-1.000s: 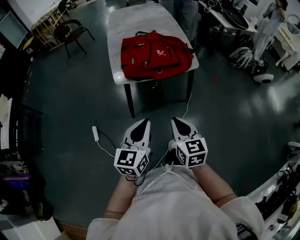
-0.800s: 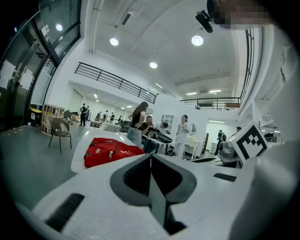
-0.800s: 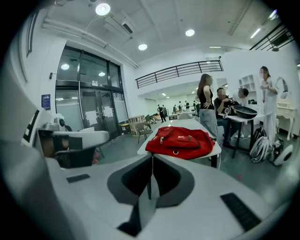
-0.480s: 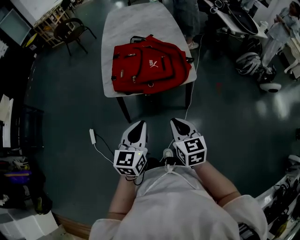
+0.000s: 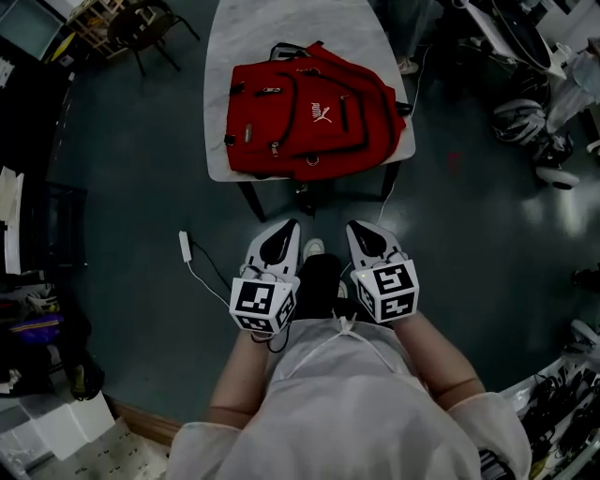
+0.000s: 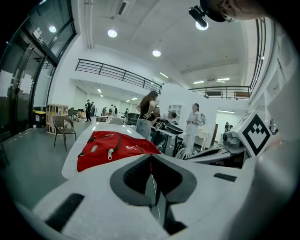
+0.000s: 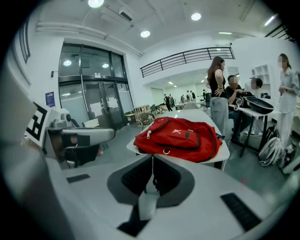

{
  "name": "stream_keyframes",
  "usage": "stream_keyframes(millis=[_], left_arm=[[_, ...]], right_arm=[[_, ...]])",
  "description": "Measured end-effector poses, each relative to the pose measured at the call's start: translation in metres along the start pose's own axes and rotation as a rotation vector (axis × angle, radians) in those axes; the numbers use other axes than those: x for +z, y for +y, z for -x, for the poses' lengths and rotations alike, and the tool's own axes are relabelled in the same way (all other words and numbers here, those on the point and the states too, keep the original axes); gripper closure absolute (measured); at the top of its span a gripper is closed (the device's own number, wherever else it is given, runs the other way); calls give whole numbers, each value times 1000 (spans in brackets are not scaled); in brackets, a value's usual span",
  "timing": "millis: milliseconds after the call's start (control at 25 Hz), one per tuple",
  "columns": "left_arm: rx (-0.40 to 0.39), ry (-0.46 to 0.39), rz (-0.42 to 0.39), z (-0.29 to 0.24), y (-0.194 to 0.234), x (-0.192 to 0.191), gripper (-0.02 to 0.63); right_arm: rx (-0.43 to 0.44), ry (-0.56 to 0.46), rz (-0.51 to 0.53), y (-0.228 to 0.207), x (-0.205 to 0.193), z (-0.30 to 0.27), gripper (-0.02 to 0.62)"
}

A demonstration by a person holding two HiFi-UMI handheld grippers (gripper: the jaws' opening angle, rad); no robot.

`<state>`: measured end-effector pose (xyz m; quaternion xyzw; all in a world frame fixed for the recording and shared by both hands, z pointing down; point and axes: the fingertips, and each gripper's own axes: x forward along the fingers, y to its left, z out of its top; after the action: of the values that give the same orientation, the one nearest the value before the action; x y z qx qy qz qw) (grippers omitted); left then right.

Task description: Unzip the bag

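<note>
Two grippers, left (image 5: 288, 230) and right (image 5: 362, 230), sit side by side near the person's waist, both closed on nothing. The red bag (image 5: 314, 112) lies zipped on a white table (image 5: 281, 28), far ahead and well apart from them. Likely the best approach is to step closer, open one gripper for a zip pull (image 6: 110, 153), and steady the fabric with the other. Compared with a second ago, the table has drawn nearer; the grippers remain closed.
</note>
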<state>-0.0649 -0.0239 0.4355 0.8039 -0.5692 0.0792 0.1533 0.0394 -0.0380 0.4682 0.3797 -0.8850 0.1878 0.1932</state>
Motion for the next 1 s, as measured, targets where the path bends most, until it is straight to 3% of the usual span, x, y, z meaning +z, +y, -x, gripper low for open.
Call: stream_keyframes(millis=[440, 600, 800, 840, 920, 1000], left_arm=[[-75, 125, 36, -91, 78, -42, 586], [-98, 192, 40, -118, 100, -63, 586], [-113, 287, 29, -149, 123, -101, 586], [-114, 304, 28, -154, 127, -108, 586], [-117, 340, 23, -161, 134, -119, 586], [-127, 365, 24, -165, 137, -125, 586]], right_arm=[[-44, 121, -57, -23, -3, -113, 566], [-40, 178, -67, -25, -20, -148, 566], [26, 282, -106, -13, -64, -189, 563], [32, 294, -116, -13, -71, -198, 554], [35, 309, -133, -14, -82, -215, 426], [13, 315, -135, -19, -87, -224, 423]])
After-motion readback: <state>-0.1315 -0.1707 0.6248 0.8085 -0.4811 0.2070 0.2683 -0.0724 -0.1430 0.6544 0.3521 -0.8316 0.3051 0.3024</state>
